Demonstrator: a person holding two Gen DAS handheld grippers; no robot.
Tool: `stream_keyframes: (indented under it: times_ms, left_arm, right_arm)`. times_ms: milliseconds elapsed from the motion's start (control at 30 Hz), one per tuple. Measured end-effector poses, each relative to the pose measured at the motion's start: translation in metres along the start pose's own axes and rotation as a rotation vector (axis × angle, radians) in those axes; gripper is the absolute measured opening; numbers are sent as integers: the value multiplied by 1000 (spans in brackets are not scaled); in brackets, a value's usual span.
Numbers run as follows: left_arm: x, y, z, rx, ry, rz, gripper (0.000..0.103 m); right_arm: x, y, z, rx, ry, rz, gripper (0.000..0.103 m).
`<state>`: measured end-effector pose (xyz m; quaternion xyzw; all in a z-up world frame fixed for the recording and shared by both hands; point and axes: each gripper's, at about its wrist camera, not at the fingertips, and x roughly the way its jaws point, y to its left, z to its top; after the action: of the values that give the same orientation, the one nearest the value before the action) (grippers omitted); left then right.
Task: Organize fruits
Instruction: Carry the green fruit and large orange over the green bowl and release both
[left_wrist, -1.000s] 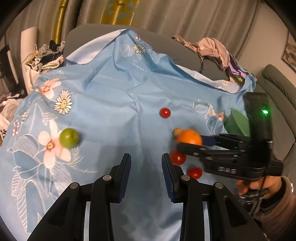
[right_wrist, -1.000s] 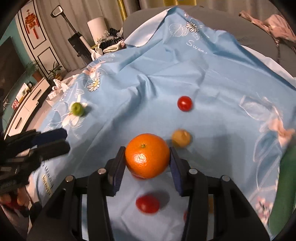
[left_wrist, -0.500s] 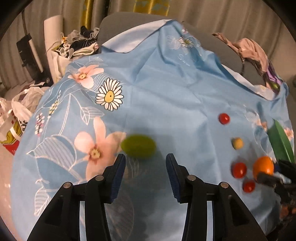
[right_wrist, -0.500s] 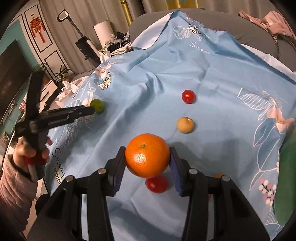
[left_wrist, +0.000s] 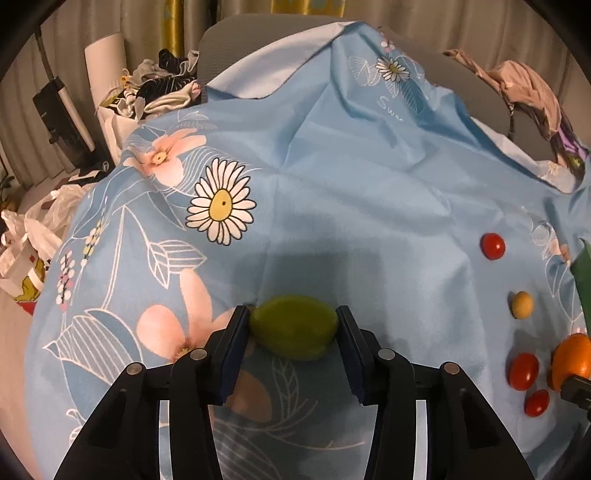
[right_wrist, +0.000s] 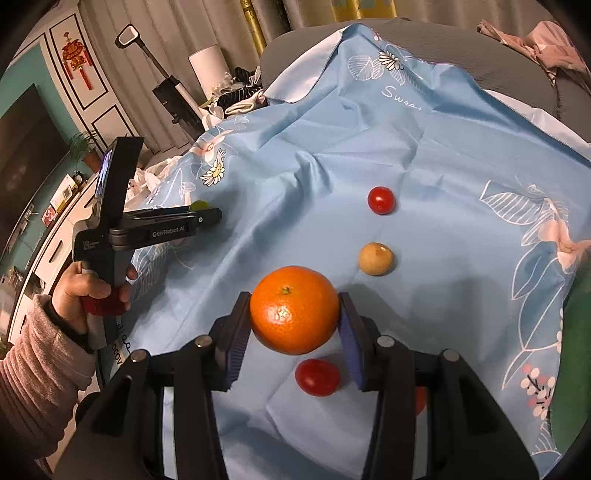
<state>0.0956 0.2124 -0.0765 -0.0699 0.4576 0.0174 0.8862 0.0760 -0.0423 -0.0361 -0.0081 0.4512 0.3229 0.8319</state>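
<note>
My left gripper (left_wrist: 293, 332) has its two pads against the sides of a green fruit (left_wrist: 294, 326) that lies on the blue flowered cloth (left_wrist: 351, 177). My right gripper (right_wrist: 293, 325) is shut on an orange (right_wrist: 294, 309) and holds it above the cloth. The orange also shows at the right edge of the left wrist view (left_wrist: 572, 360). The left gripper shows in the right wrist view (right_wrist: 207, 218), with the green fruit (right_wrist: 199, 204) peeking behind its tip.
Loose on the cloth are red tomatoes (right_wrist: 381, 199) (right_wrist: 317, 376) (left_wrist: 536, 402) and a small yellow-brown fruit (right_wrist: 375, 258). A green object (right_wrist: 576, 350) stands at the right edge. Clothes (left_wrist: 162, 92) and bags (left_wrist: 26, 251) lie beyond the cloth's left side.
My left gripper swung left across the cloth, away from the orange, and came around the green fruit, now touching it on both sides. My right gripper kept the orange and drew back slightly.
</note>
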Motion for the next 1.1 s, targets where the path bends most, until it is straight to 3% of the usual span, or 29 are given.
stream_keyframes:
  times_ms: [333,600,1100]
  left_arm:
    - [-49,-30,-15,23,-49,-83,47]
    - [-93,-82,-29,112,-83,-177,47]
    - [-120,-179,-47,292,-69,-317,47]
  right_arm:
    - [-16,-8,-8,31,-22,-29,46]
    - [-47,-20,-25,62,-55,-69,46]
    - [-109,-59,-63,156,-131,-177,46]
